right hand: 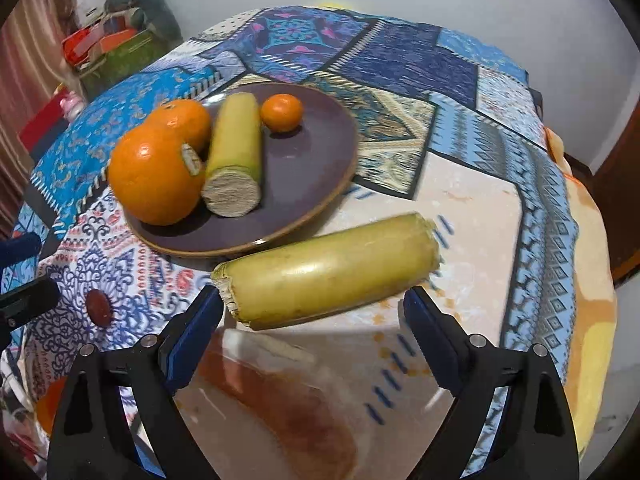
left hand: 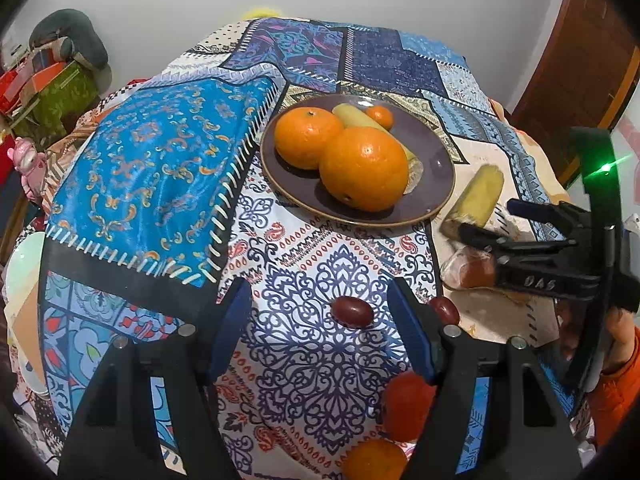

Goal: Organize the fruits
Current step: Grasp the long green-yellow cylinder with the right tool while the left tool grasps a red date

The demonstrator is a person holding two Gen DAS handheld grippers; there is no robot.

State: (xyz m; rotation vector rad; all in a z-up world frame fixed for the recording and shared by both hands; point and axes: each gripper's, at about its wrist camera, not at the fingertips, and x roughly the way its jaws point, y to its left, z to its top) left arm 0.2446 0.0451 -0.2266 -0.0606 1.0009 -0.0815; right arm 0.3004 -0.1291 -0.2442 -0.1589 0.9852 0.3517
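A brown plate (left hand: 432, 196) (right hand: 320, 152) holds two big oranges (left hand: 362, 168) (right hand: 154, 176), a small orange (left hand: 380, 116) (right hand: 281, 113) and a yellow-green cane piece (right hand: 236, 144). A second cane piece (right hand: 332, 268) (left hand: 480, 194) lies on the cloth just ahead of my open right gripper (right hand: 314, 320), which also shows in the left wrist view (left hand: 488, 224). My left gripper (left hand: 320, 320) is open over a red date (left hand: 352, 311). A second date (left hand: 445, 309) sits by its right finger.
A wrapped bread-like item (right hand: 288, 404) (left hand: 468, 268) lies under my right gripper. A red-orange fruit (left hand: 404, 404) and an orange (left hand: 374, 460) lie near the table's front edge. Boxes and cushions (left hand: 56, 76) stand beyond the table at the left.
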